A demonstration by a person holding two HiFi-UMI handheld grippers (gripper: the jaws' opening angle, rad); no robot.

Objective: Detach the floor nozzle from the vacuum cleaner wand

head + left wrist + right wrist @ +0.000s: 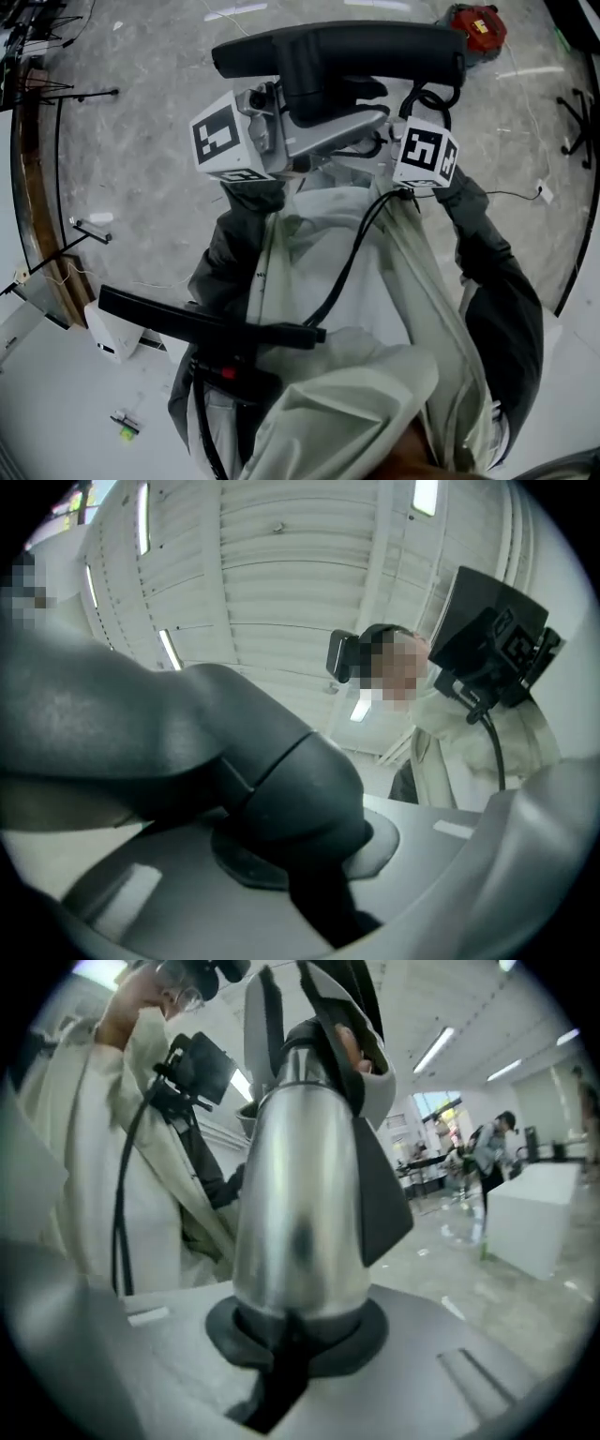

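clamping is shown at both grippers. the floor nozzle point(347, 47) is held raised in front of the person's chest, over a grey floor point(141, 112), with its long black body lying crosswise. the jaws of the left gripper point(277, 120) are closed on the dark curved neck point(281, 780) just below the floor nozzle body, and this neck is pressed between the pads. the jaws of the right gripper point(380, 131) are closed on the bright metal wand point(300, 1194), just beside that neck, on the side away from the floor nozzle body. neck and wand are seen meeting between the two grippers; whether the joint is locked cannot be told. a red object point(478, 28) is seen on the floor just past the right end of the floor nozzle. a black cable point(352, 262) is seen below the floor nozzle, hanging down over a pale jacket point(412, 309).
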